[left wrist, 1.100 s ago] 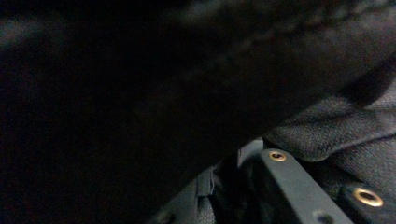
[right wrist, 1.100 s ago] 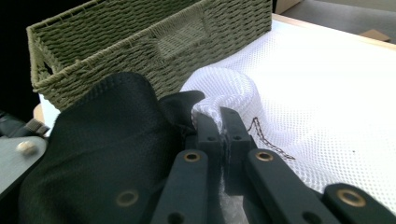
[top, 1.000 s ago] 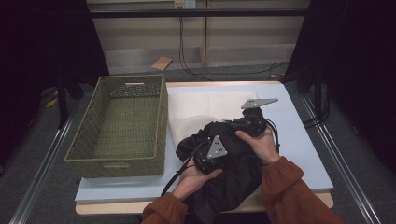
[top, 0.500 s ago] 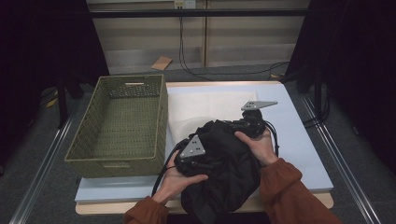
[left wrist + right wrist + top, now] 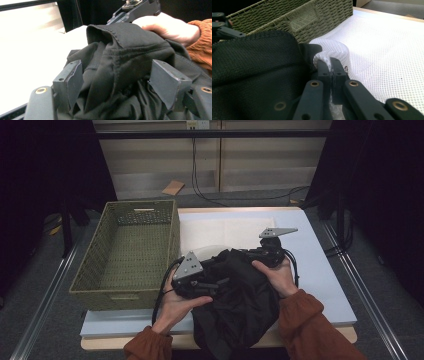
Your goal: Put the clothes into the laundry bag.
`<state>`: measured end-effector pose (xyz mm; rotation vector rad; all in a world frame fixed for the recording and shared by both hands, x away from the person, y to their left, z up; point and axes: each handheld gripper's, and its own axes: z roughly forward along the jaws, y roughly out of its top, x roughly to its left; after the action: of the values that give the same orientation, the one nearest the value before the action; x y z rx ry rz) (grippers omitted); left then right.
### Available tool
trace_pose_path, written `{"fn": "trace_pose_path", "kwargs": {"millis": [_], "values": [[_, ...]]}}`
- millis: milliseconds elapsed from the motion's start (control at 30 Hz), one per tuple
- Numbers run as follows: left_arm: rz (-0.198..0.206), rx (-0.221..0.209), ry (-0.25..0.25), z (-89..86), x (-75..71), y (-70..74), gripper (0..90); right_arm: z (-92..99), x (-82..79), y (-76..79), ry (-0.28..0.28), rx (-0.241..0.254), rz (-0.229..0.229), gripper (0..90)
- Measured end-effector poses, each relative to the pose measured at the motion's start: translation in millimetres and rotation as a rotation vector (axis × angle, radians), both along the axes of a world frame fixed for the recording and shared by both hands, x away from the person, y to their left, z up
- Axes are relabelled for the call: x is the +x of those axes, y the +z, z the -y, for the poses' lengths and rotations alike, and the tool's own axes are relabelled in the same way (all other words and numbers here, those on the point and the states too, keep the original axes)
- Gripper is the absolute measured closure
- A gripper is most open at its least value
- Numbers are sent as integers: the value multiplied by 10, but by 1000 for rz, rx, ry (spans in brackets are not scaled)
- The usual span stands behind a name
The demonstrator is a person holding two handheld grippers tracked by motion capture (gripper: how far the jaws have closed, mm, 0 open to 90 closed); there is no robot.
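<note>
**Black garment and white mesh bag worked at the desk's near edge**

While our right tongs [image 5: 331, 65] were clamped shut on a fold of the white mesh bag [image 5: 332, 51], our left tongs [image 5: 117, 82] had just been opening, and their jaws stood apart with bunched cloth of the black garment [image 5: 130, 52] lying between them, unpinched. In the high view we saw the left tongs [image 5: 212, 284] resting on the garment's left side and the right tongs [image 5: 252, 254] at its far right edge. The garment [image 5: 240, 305] lay heaped at the near edge of the desk [image 5: 320, 270], partly over the mesh bag. Just left of it stood the green woven basket [image 5: 100, 265].
</note>
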<state>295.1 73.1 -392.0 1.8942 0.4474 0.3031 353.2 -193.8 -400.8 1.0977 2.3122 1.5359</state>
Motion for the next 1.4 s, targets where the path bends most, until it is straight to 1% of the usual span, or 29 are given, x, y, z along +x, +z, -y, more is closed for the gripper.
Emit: {"fn": "trace_pose_path", "kwargs": {"millis": [33, 67, 133, 167, 200, 233, 267, 300, 333, 367, 400, 433, 467, 600, 667, 700, 767, 833, 867, 900, 933, 1067, 1100, 1133, 1167, 1233, 1267, 1333, 1400], "values": [[-8, 24, 2, 41, 34, -23, 267, -2, -3, 0, 1, 0, 1, 885], [-8, 24, 2, 41, 34, -23, 267, -2, -3, 0, 1, 0, 1, 885], [-22, 36, 0, 145, 107, -105, 265, -8, -11, 4, 3, 4, 1, 885], [-40, 56, 23, 232, 142, -192, 275, -10, -15, 8, 4, 2, 5, 885], [-40, 56, 23, 232, 142, -192, 328, -10, -15, 8, 4, 2, 5, 885], [-50, 98, 49, 288, 163, -267, 399, -5, -14, 10, 6, -1, 5, 885], [-50, 98, 49, 288, 163, -267, 486, -5, -14, 10, 6, -1, 5, 885], [-63, 94, 17, 319, 167, -321, 582, -5, -10, 5, 8, -3, -2, 885], [-63, 94, 17, 319, 167, -321, 659, -5, -10, 5, 8, -3, -2, 885], [-63, 94, 12, 336, 155, -326, 659, -6, -8, 5, 9, -4, -2, 885], [-75, 98, -10, 359, 148, -315, 797, -6, -9, 13, 12, -2, 4, 885], [-75, 98, -10, 359, 148, -315, 821, -3, -12, 21, 13, -3, 6, 885], [-84, 93, -31, 380, 141, -294, 833, -1, -14, 26, 9, 0, 7, 885], [-82, 81, -58, 451, 104, -284, 843, 2, -17, 44, 5, 10, 13, 885], [-94, 81, -77, 539, 98, -334, 845, 2, -23, 67, 10, 15, 19, 885], [-99, 91, -83, 560, 103, -350, 845, -2, -29, 74, 12, 14, 21, 886], [-104, 91, -92, 581, 110, -369, 846, -10, -38, 85, 13, 11, 20, 886], [-115, 116, -87, 643, 117, -407, 846, -31, -56, 123, 23, 11, 33, 887], [-115, 116, -87, 643, 117, -407, 847, -31, -56, 123, 23, 11, 33, 887], [-107, 134, -89, 686, 133, -436, 847, -48, -78, 154, 22, 8, 40, 887], [-107, 134, -89, 686, 133, -436, 847, -48, -78, 154, 22, 8, 40, 887], [-114, 164, -61, 724, 208, -527, 848, -50, -114, 220, 20, 2, 49, 888], [-113, 183, -34, 716, 242, -579, 848, -49, -143, 252, 25, 3, 51, 888], [-113, 183, -34, 716, 242, -579, 848, -49, -143, 252, 25, 3, 51, 888], [-138, 174, -26, 699, 296, -629, 847, -60, -160, 262, 35, -2, 49, 889], [-141, 166, -16, 692, 309, -645, 847, -74, -168, 253, 34, -6, 41, 889], [-141, 181, 0, 688, 312, -650, 846, -83, -174, 231, 32, -10, 33, 889], [-146, 170, -4, 682, 322, -657, 843, -77, -176, 218, 33, -6, 29, 889], [-158, 160, 7, 666, 334, -656, 820, -62, -195, 158, 34, -5, 17, 888]]}}
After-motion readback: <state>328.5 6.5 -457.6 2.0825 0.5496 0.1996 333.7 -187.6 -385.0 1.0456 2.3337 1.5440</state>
